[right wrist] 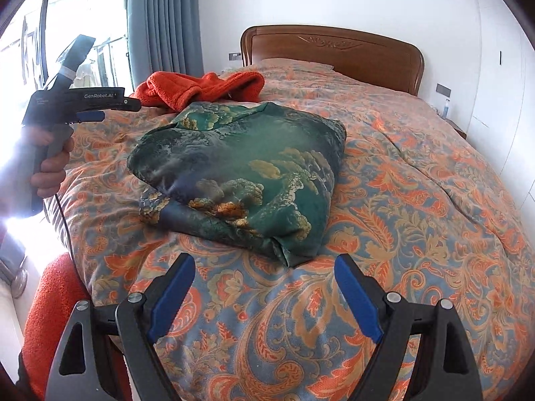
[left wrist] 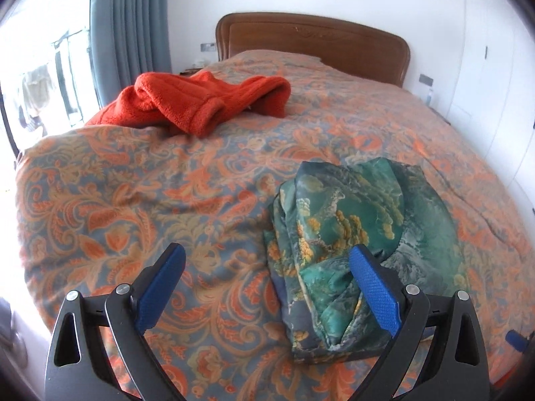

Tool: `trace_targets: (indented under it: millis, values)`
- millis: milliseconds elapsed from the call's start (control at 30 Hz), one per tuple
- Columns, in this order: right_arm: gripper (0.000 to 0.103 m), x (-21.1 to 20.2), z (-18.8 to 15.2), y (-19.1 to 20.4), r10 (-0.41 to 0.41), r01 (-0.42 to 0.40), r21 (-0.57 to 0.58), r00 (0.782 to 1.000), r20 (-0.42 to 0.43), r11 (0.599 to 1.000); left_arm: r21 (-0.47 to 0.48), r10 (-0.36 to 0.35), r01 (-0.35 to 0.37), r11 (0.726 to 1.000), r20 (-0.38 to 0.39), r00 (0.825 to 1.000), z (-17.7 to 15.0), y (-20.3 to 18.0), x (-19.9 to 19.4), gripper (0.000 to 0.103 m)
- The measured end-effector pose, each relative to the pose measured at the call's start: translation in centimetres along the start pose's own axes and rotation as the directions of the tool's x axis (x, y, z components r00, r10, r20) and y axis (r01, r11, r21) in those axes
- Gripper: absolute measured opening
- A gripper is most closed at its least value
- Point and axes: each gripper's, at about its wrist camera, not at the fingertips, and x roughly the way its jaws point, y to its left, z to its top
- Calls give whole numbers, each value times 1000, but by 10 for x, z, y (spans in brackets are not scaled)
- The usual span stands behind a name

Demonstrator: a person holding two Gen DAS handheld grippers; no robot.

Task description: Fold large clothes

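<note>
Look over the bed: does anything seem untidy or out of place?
Yes. The orange fleece garment lies crumpled and unfolded near the bed's far left edge, while the green patterned garment sits folded.

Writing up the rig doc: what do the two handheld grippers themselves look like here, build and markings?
Both match: the left gripper and right gripper have black, curved plastic arms with triangular cutouts and silver pivot bolts, tipped with blue textured pads. Seen side-on from the right wrist camera, the left unit has a black body printed "GenRobot.AI", a grey pistol handle and a thin black cable hanging below. No sleeve is clearly visible.
</note>
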Motion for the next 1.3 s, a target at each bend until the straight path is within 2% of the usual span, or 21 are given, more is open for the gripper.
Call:
trace_targets:
  millis: [200,300,467,500,633,700,800,933,967,1033,1067,1167,1233,1300]
  values:
    - [87,-1,-4,17,8,-9,-55,1000,-14,998,5,31,-31,1000,8,999,-2,3,-4,99]
    - [87,-2,-8,20,18,-19,-53,1000,-24,998,-17,22,-22,1000,-21,1000,-5,7,3,99]
    - [87,-6,-12,19,21,-22,-44,999,-29,999,-86,-93,84,993,-106,990,-20,13,20,103]
    - [87,-6,-13,18,20,-21,-42,999,-30,999,-86,-96,86,993,-120,988,-23,11,21,103]
    - [87,-5,-14,12,7,-9,-26,999,-41,1000,-3,-108,109,994,-157,982,-33,-2,24,103]
    - [87,-3,-14,6,12,-12,0,999,-49,1000,-24,-153,151,988,-143,978,-35,0,20,103]
    - [87,0,-14,-1,21,-18,43,998,-62,999,-113,-274,258,959,-158,949,-31,12,23,102]
    - [87,5,-13,-7,27,-20,85,997,-77,996,-265,-444,397,879,-151,883,-16,39,34,101]
    - [87,6,-12,-9,31,-23,97,996,-80,995,-301,-468,413,859,-139,872,-11,47,37,101]
    - [87,6,-12,-11,34,-26,111,996,-77,994,-388,-533,458,800,-110,839,2,68,45,101]
    - [87,6,-12,-13,32,-23,115,997,-73,993,-435,-574,482,760,-102,812,7,76,52,101]
    - [87,6,-14,-17,30,-21,133,997,-72,991,-538,-645,500,678,-109,756,10,86,78,101]
    - [87,8,-15,-20,37,-26,149,996,-76,989,-562,-671,498,660,-143,727,7,76,97,101]
    - [87,11,-17,-25,44,-29,171,996,-82,985,-566,-694,500,655,-188,695,3,59,113,101]
